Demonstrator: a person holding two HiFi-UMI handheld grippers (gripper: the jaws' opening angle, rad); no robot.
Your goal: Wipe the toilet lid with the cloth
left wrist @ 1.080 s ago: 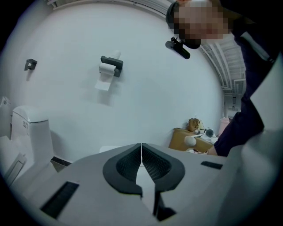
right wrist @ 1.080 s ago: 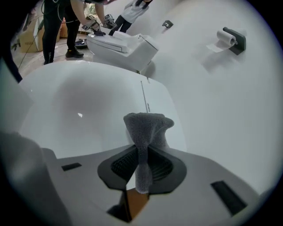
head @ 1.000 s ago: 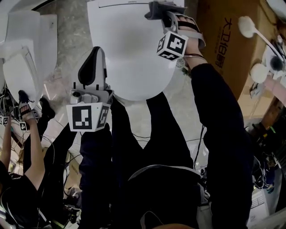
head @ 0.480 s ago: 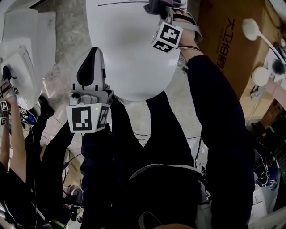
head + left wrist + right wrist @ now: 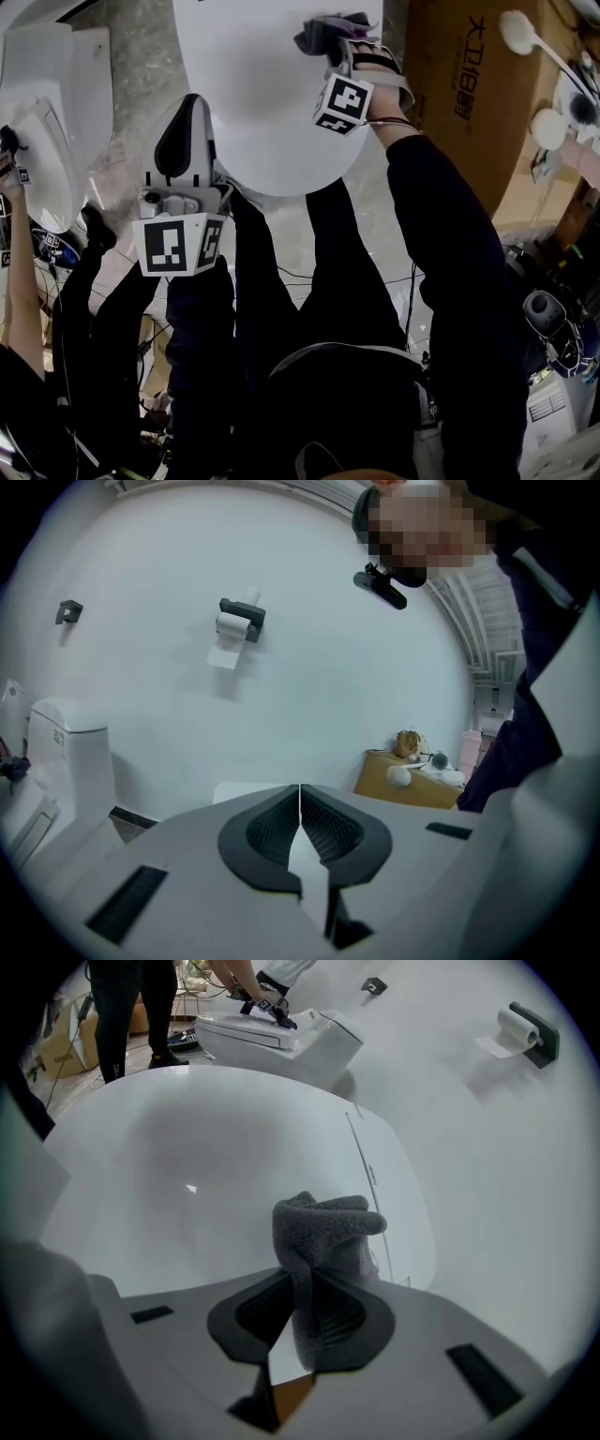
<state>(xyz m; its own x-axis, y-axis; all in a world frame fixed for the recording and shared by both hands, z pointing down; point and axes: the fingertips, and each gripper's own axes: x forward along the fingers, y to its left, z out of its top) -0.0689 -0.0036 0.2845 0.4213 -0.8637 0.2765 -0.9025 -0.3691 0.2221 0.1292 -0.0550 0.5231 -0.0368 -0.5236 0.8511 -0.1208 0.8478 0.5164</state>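
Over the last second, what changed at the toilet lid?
The right claw, shut on the cloth, shifted a little to the left and back toward the front of the toilet lid, taking the cloth with it. Nothing was picked up or let go. The left claw stayed shut and empty by the lid's left edge.

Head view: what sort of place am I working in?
Probably a mock-up bathroom or fixture test area: the toilet lid, a second toilet close beside it, a wall toilet-roll holder, and a cardboard box.
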